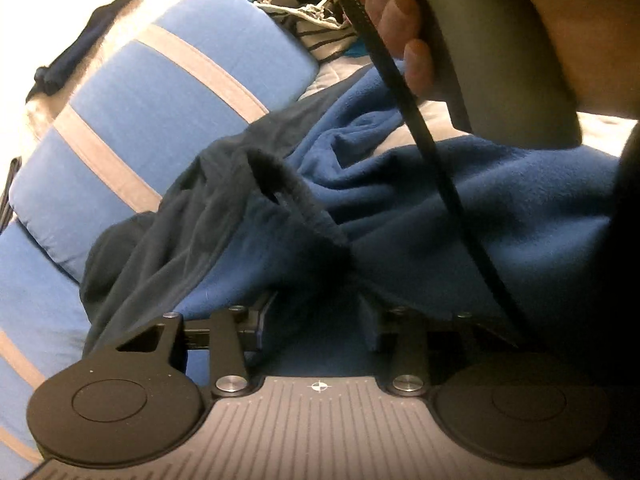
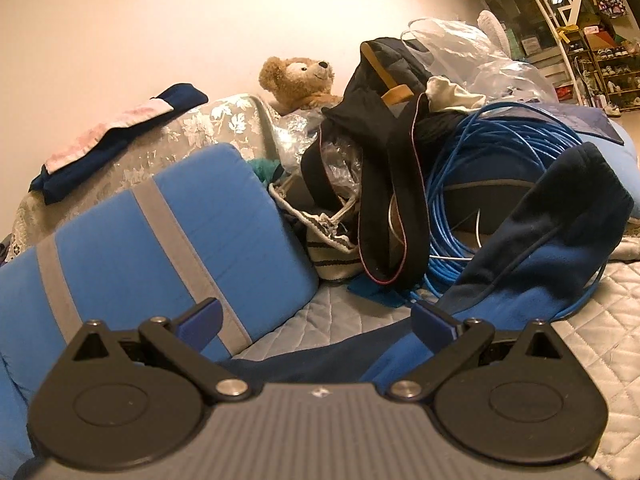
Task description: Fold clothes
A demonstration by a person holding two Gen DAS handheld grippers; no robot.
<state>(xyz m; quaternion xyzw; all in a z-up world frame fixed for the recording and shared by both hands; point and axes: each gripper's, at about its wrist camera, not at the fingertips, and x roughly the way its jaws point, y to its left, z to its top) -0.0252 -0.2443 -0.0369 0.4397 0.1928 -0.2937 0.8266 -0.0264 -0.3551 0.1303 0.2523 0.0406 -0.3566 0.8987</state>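
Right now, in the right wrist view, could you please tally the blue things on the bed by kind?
Blue fleece garment: 1
Blue striped cushion: 1
Blue cable coil: 1
Navy folded cloth: 1
Total: 4

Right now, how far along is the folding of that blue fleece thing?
Barely begun. Done: nothing looks folded; the blue fleece lies bunched on the quilted bed cover beside a striped cushion. In hand: the left gripper has fleece bunched between its fingers, while the right gripper stands open over it, holding nothing. Left: spreading it flat and folding it.
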